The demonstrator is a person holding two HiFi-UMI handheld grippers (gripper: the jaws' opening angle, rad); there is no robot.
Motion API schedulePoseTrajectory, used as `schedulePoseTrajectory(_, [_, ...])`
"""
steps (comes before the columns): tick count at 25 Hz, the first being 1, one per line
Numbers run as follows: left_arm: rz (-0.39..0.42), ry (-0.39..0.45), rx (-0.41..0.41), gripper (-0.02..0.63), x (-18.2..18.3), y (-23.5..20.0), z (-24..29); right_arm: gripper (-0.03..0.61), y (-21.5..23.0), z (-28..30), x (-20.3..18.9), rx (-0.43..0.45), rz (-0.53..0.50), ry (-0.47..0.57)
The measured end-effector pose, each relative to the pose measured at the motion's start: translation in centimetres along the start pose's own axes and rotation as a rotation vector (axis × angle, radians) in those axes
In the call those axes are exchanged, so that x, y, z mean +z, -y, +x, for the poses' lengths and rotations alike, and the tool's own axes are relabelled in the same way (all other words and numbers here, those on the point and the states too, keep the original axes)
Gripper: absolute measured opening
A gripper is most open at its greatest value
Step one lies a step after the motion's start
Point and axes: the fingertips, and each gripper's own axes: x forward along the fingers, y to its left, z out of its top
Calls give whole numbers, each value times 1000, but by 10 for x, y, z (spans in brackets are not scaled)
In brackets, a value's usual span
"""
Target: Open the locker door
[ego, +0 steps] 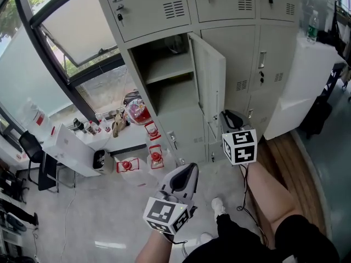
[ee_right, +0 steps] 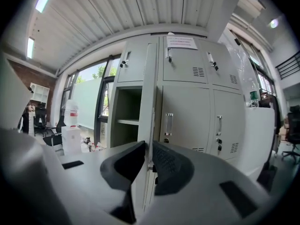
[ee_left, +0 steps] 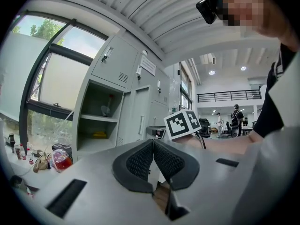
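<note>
Between jaws of right hand-held gripper (ee_right: 148,148): free edge of locker door (ego: 209,81), pinched, door swung partly out. Thin sheet steel, likely stiff, light on hinges, paint slick; hold edge mid-height. Left hand-held gripper (ee_left: 153,146) closed, empty.

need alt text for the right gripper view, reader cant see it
The right claw clamps the free edge of a pale grey metal locker door, seen edge-on and standing open. To its left is the open compartment with one shelf; to its right, closed grey locker doors.
</note>
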Motion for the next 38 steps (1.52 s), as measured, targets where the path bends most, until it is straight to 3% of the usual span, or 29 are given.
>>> schedulePoseTrajectory(9, [-4, -35, -9, 17, -13, 3, 5, 95, 24, -1, -3, -42, 12, 4])
schedulePoseTrajectory(19, [-9, -8, 7, 17, -6, 13, -13, 97, 32, -37, 3, -41, 68, 39])
schedulePoseTrajectory(23, [-4, 13, 7, 17, 1, 26, -25, 55, 16, -64, 11, 24, 84, 51])
schedulePoseTrajectory(38, [-1, 33, 55, 17, 12, 73, -44, 54, -47, -169, 30, 276, 82, 80])
